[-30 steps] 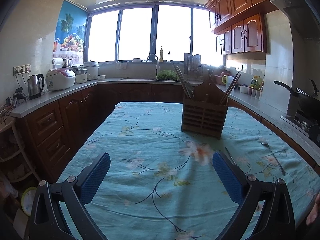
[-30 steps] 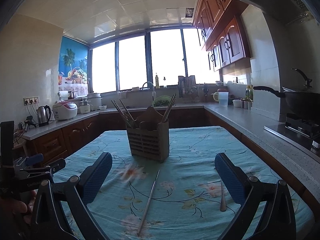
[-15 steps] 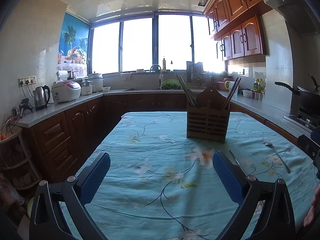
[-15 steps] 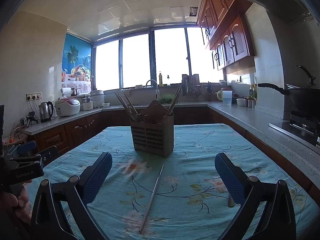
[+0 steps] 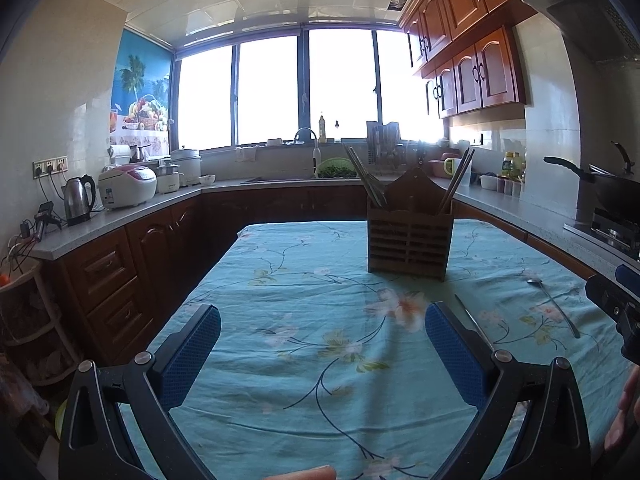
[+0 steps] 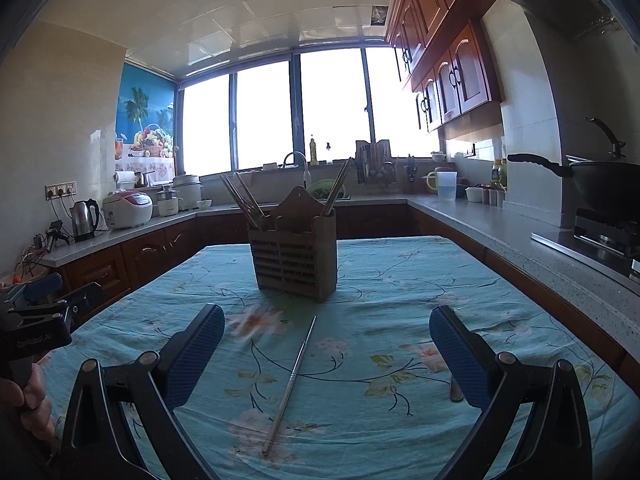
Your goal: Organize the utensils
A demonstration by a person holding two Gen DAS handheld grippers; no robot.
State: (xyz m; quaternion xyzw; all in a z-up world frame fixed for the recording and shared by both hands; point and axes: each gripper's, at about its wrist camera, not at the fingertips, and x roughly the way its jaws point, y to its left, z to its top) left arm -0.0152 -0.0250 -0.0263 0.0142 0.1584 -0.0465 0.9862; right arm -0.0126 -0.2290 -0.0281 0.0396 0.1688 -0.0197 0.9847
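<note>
Utensils lie loose on the desk's teal floral cloth [image 6: 400, 280]: a slim metal chopstick [image 6: 291, 384] and a spoon [image 5: 554, 307], before the slatted wooden holder [image 6: 294, 256]. Both views have dipped closer; right hand-held gripper [image 6: 326, 354] and left hand-held gripper [image 5: 322, 354] stay spread apart, empty, so nothing is grasped yet.

The right gripper [image 6: 326, 354] hovers over the table [image 6: 400, 280] with its blue pads [image 6: 456, 354] wide apart and nothing between them. A metal chopstick [image 6: 290, 384] lies flat on the cloth in front of the wooden holder [image 6: 294, 258], well apart from it. A spoon [image 6: 454, 390] lies right of the chopstick, mostly hidden behind the right pad. The holder stands upright with chopsticks [image 6: 240, 198] leaning out of it. The left gripper [image 6: 44, 316] shows far left of the holder.
</note>
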